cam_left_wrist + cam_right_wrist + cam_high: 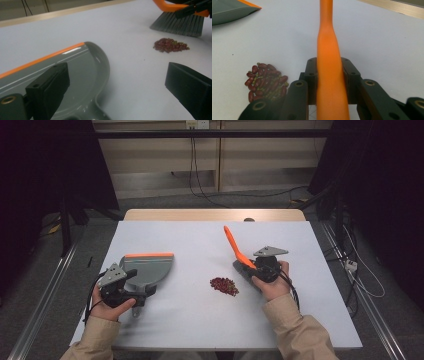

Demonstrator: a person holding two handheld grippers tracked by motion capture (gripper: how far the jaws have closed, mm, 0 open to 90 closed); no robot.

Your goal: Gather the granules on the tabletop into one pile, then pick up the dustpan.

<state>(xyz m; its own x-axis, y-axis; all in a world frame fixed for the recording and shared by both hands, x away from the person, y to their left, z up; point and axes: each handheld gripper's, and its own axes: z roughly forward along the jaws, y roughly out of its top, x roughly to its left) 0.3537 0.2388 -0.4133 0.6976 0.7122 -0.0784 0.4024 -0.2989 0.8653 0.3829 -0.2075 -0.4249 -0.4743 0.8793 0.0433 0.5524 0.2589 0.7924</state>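
At the left of the high view, the left gripper is held at the near end of a grey dustpan, whose orange-edged lip points away from the person and which rests flat on the white table. In the left gripper view its jaws are seen spread wide, one over the pan's floor and one over bare table, with nothing pinched between them. Near the table's middle lies a small heap of red beans, well apart from the dustpan. To the right, the right gripper is pressed together on the orange handle of a hand brush, the handle slanting up and away. The step in hand is judged to be the readying of a sweep: brush gripped, pan not yet grasped. The next move is judged to call for the pan's handle to be pinched and its lip brought just beside the heap, so that the beans can be brushed leftward. The grey bristles standing just behind the beans are shown in the left gripper view but are hidden in the right gripper view, where small greenish grains mixed among the beans are revealed.
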